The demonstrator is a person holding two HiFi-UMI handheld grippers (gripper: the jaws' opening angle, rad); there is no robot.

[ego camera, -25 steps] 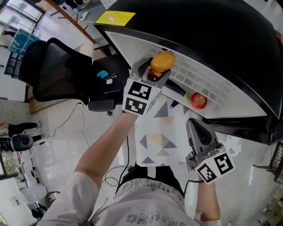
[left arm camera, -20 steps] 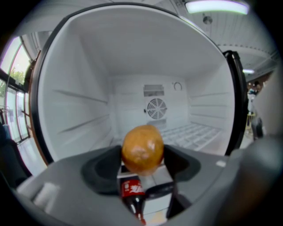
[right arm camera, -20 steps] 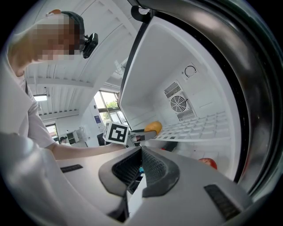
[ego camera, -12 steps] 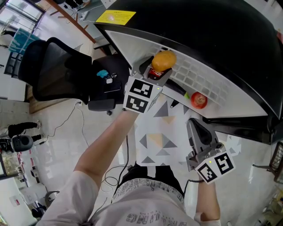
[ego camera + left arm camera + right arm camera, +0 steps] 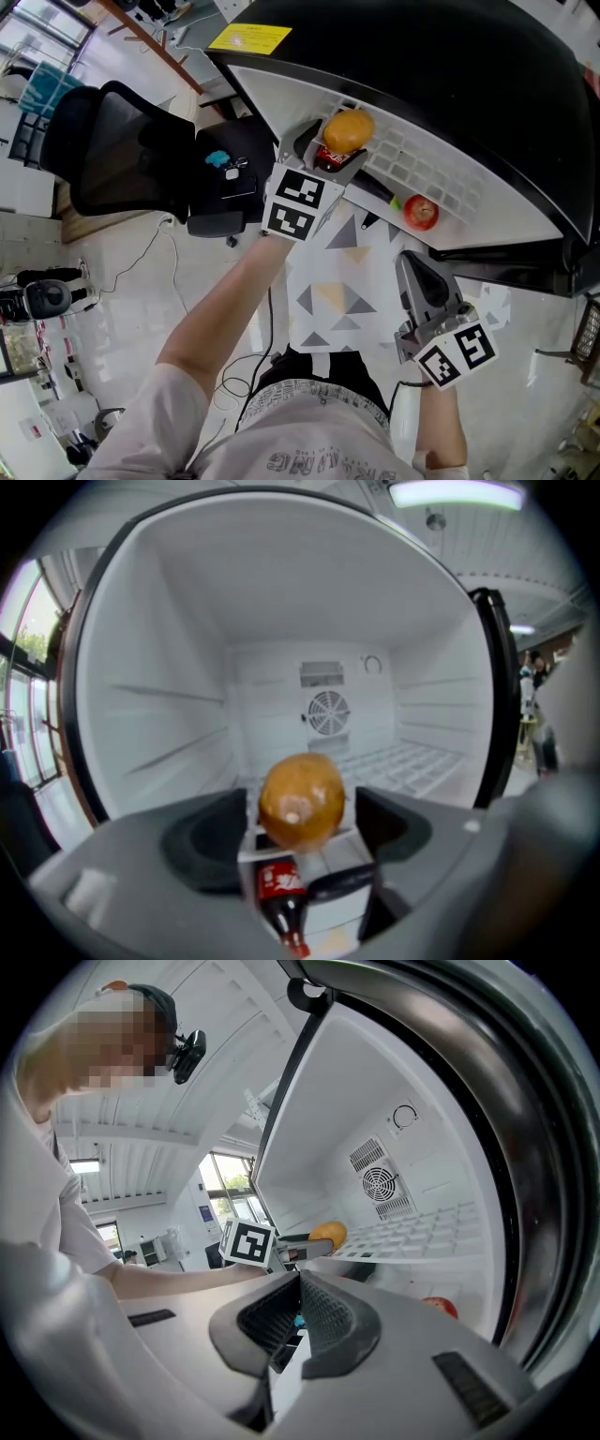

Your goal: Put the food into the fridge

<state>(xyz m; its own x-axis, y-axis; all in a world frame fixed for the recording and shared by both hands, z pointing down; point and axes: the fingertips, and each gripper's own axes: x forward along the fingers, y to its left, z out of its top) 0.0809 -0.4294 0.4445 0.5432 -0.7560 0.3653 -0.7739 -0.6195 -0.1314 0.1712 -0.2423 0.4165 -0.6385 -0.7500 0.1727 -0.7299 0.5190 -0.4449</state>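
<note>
reaching into the open fridge [image 5: 178,658] with the left gripper [image 5: 335,150], up at the front edge of the white shelf [image 5: 441,183]. just spread the jaws wider there, with the round orange food [image 5: 347,129] between them. released now, going by the left gripper view, with a thin gap on either side and no press from the pads. hard to tell whether sitting squarely on the shelf or only at its lip. probably means a finished set-down for this piece, leaving only a straight pull back without nudging it off the edge. already inside as well: a red apple [image 5: 422,213], further right on the same shelf and well apart from the orange piece. holding the right gripper [image 5: 410,262] lower, outside the shelf, clenched on nothing, with jaws together in its own view. no other food seen waiting outside the fridge, so likely close to the end of the task.
</note>
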